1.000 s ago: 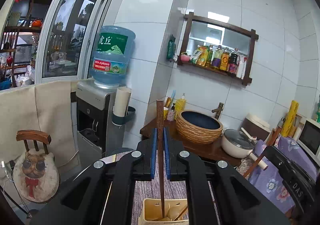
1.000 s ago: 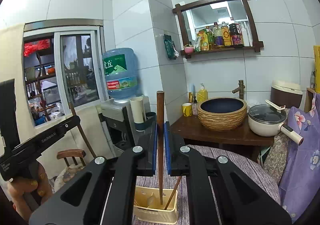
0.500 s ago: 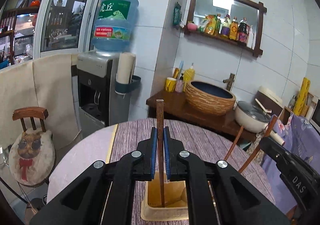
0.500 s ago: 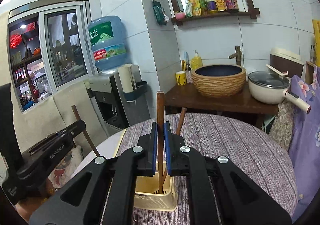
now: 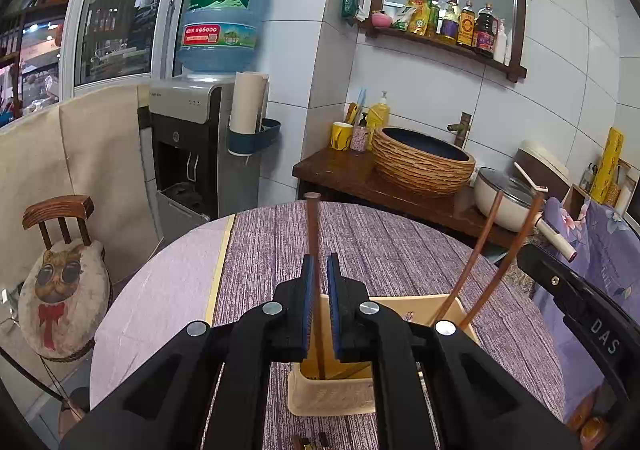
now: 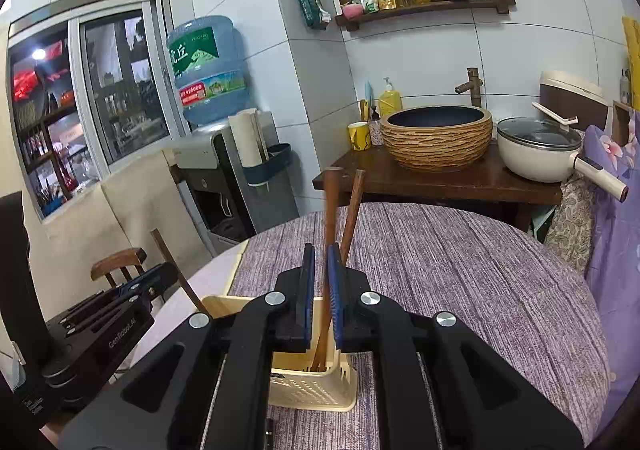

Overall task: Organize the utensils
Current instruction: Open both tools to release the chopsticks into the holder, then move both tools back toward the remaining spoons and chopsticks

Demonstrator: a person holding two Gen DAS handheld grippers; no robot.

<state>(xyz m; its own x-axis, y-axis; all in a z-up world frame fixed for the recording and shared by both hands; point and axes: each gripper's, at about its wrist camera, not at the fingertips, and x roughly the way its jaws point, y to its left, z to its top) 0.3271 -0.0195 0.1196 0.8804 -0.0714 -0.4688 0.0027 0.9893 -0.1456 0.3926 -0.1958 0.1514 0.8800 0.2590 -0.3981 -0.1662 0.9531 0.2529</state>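
Lowered since a second ago, both chopsticks are seen upright inside the cream holder, released as the left gripper and right gripper jaws have just been parted narrowly, each chopstick standing loose between its pads.

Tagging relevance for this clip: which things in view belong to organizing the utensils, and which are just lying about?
Belongs to the job: wooden chopsticks; cream utensil holder.

Just lying about: water dispenser; woven basin; lidded pot; yellow mug; bottle shelf; cat-cushion chair.
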